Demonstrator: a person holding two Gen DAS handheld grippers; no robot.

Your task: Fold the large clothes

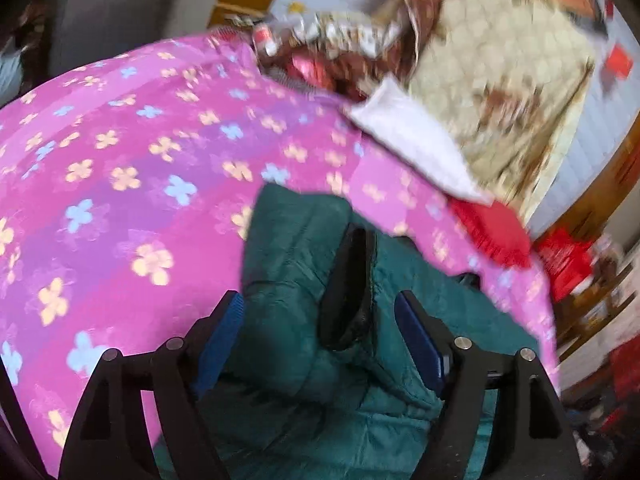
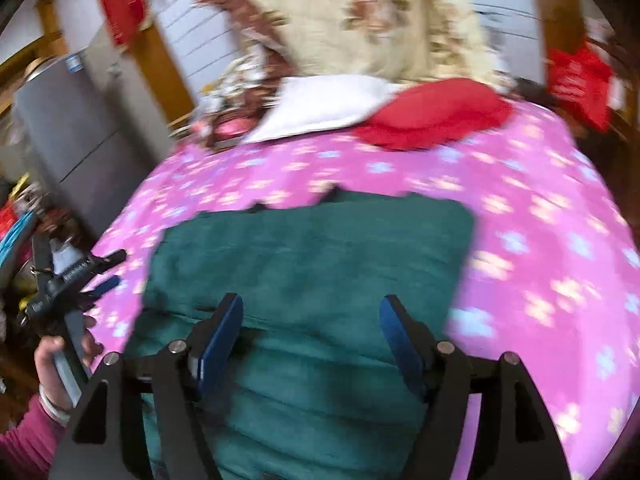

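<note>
A dark green quilted garment (image 2: 312, 264) lies folded into a rough rectangle on a pink flowered bedspread (image 2: 540, 240). In the left wrist view the garment (image 1: 288, 360) is bunched, with a black-lined opening (image 1: 348, 292) showing. My left gripper (image 1: 320, 312) is open above that bunched cloth and holds nothing; it also shows in the right wrist view (image 2: 108, 276) at the bed's left edge, held by a hand. My right gripper (image 2: 312, 312) is open above the garment's near part, empty.
A red cushion (image 2: 432, 116), a white pillow (image 2: 320, 104) and a cream floral quilt (image 2: 360, 20) lie at the bed's far end. A grey cabinet (image 2: 72, 132) stands left of the bed. Red bags (image 2: 580, 80) hang at right.
</note>
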